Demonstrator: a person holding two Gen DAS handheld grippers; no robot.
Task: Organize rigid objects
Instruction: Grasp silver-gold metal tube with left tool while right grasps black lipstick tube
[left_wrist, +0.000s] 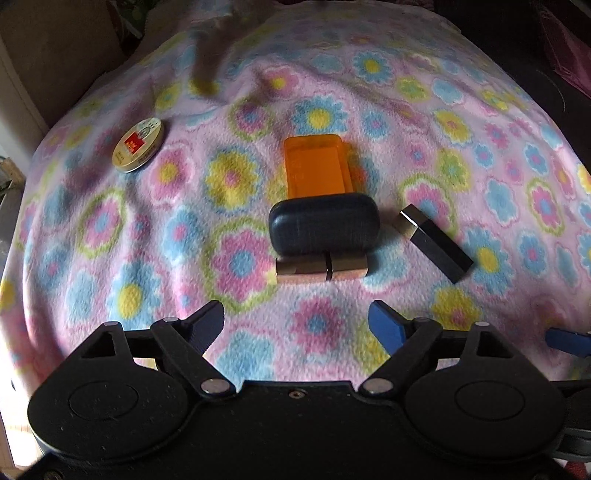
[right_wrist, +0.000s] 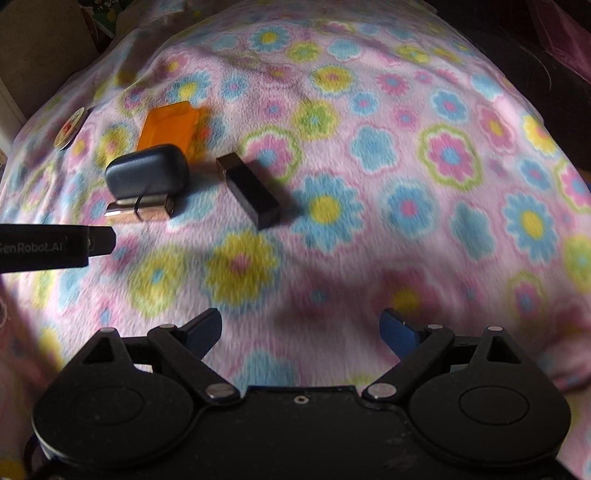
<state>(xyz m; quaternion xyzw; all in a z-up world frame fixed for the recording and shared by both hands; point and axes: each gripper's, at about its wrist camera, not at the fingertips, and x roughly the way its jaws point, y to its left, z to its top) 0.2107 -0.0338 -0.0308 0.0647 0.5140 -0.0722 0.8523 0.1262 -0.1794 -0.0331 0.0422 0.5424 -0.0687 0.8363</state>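
Note:
On a floral fleece blanket (left_wrist: 424, 110) lie an orange plastic box (left_wrist: 316, 166), a dark blue rounded case (left_wrist: 324, 229) just in front of it, and a rose-gold tube (left_wrist: 321, 271) touching the case's near side. A black and gold tube (left_wrist: 436, 243) lies to their right, and a round tin (left_wrist: 138, 145) at far left. My left gripper (left_wrist: 295, 325) is open and empty, just short of the rose-gold tube. My right gripper (right_wrist: 301, 332) is open and empty, well short of the black tube (right_wrist: 249, 190). The case (right_wrist: 147, 171), orange box (right_wrist: 170, 127) and rose-gold tube (right_wrist: 142, 210) show at left there.
The left gripper's finger (right_wrist: 74, 245) reaches in from the left edge of the right wrist view. The blanket (right_wrist: 406, 184) drops off at the far and right edges into dark surroundings. A beige wall or furniture (left_wrist: 55, 55) stands at the far left.

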